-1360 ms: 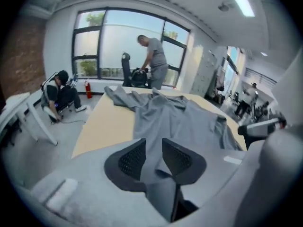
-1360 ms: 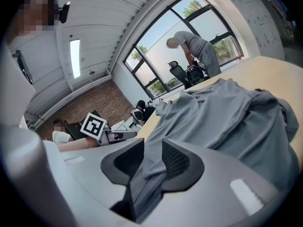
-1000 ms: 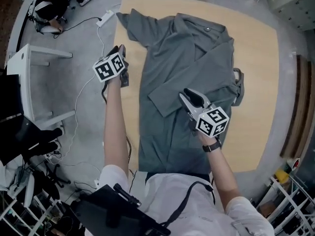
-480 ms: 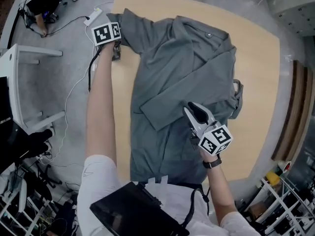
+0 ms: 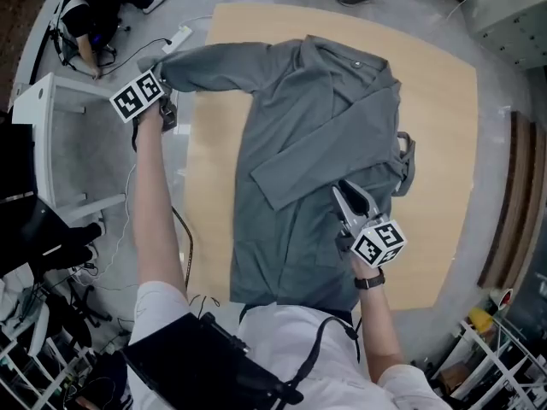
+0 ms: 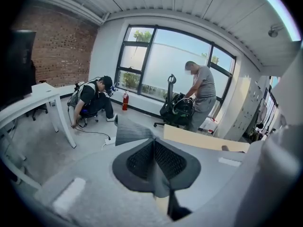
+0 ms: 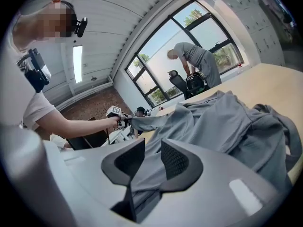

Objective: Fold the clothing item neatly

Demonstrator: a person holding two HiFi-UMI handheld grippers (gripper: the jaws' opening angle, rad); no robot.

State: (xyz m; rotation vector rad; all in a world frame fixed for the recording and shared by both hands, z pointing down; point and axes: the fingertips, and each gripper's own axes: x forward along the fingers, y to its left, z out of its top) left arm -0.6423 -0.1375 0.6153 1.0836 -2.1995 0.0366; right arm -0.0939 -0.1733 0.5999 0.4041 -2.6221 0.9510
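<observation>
The left gripper (image 6: 154, 148) had just been closing its jaws, which stood almost together, pinching the end of one sleeve (image 5: 214, 65) of the grey shirt (image 5: 316, 101). That sleeve stretched level from the shoulder out past the left edge of the wooden bench (image 5: 444, 143), over the floor. The right gripper (image 7: 147, 162) was narrowly parted, with a fold of the shirt's lower body gripped between its pads. The shirt lay lengthwise on the bench, collar at the far end, hem at the near edge by the person. The other sleeve (image 5: 295, 169) lay folded slantwise across the front.
</observation>
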